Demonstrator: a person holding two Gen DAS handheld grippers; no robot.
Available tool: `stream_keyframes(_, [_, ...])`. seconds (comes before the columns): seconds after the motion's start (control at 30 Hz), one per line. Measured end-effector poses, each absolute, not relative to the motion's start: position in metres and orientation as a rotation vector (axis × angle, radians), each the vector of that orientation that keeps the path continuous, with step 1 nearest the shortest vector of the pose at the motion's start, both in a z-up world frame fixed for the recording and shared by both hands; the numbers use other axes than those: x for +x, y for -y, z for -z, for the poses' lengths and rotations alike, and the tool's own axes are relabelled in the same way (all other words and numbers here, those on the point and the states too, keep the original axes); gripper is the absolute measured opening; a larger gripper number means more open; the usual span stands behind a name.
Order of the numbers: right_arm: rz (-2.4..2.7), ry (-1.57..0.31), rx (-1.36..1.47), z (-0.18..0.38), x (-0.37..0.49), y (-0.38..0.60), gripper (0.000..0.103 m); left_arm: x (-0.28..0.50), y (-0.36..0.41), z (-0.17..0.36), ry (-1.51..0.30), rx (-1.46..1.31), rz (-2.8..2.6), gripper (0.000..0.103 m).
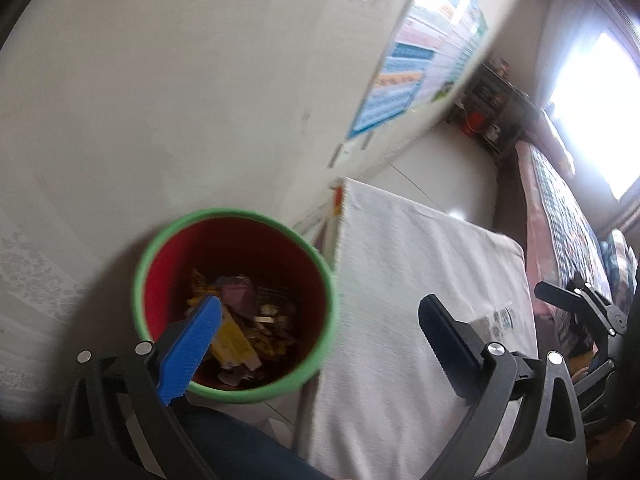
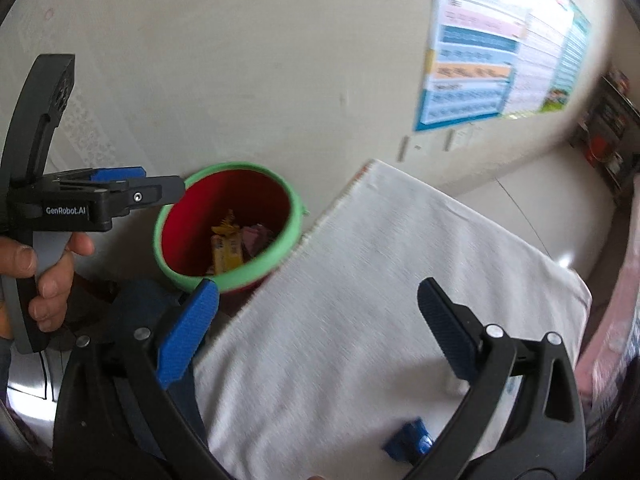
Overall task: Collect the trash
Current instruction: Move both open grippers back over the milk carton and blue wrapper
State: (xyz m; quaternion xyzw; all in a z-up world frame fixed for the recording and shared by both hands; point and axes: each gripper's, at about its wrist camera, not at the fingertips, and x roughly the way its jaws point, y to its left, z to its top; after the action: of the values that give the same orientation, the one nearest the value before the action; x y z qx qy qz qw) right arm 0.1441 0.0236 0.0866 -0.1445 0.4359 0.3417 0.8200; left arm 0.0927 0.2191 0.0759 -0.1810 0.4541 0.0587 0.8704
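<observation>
We're right over the bin [image 1: 236, 304] with our left tongs [image 1: 320, 320], jaws spread wide and nothing between them. Wrappers [image 1: 240, 320] lie heaped at the bottom of the red bin, just past the left blue pad [image 1: 192, 344], so a drop looks done. Our right tongs [image 2: 318, 332] hang apart and empty over the white cloth [image 2: 360, 300], the bin ahead and to their left. A small blue piece [image 2: 410, 444] sits on the cloth below them, too blurred to identify. Next we'd need to swing back and hunt for more trash. "GenRobot.AI" reads on the left tool; the wall poster [image 2: 496, 52] is too blurred to read.
</observation>
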Motion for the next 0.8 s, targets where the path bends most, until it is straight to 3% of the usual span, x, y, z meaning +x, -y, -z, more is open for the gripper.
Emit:
stream_keyframes(0.5, [-0.532,-1.009,-0.219,-0.052,0.136,0.134,0.098,0.12,-0.095,-0.068,-1.011,-0.272,0.017,0.095])
stream_keyframes(0.8, [-0.517,-1.078,-0.206,-0.021,0.127,0.18,0.098,0.136,-0.046,-0.063,-1.047,-0.205,0.079,0.095])
